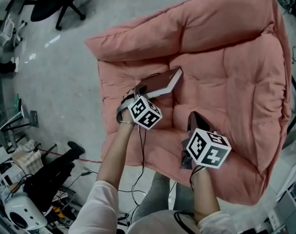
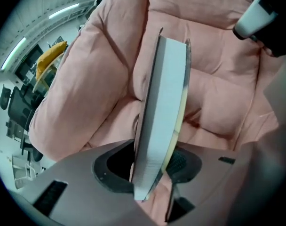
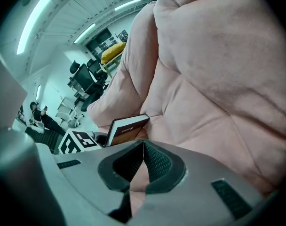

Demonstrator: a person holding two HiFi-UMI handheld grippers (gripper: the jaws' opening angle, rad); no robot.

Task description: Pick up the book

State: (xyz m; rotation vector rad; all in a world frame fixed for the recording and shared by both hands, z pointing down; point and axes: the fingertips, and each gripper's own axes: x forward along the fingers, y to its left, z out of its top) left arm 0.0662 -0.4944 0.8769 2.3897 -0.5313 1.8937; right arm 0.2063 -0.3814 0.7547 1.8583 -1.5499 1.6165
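A dark-covered book (image 1: 160, 83) with pale page edges lies tilted over the middle of a big pink cushion (image 1: 226, 57). My left gripper (image 1: 141, 89) is shut on the book's near end. In the left gripper view the book (image 2: 164, 102) stands edge-on between the pads, which press on both covers, at my left gripper (image 2: 152, 166). My right gripper (image 1: 194, 119) hovers over the cushion to the right of the book, shut with nothing in it. In the right gripper view its pads meet at my right gripper (image 3: 143, 147), and the book (image 3: 125, 129) shows beyond, to the left.
The cushion sits on a grey floor (image 1: 55, 72). An office chair (image 1: 60, 4) stands at the upper left. Cables, a black bag (image 1: 53, 174) and a white device (image 1: 21, 213) lie at the lower left. The cushion's raised rim (image 1: 279, 82) runs along the right.
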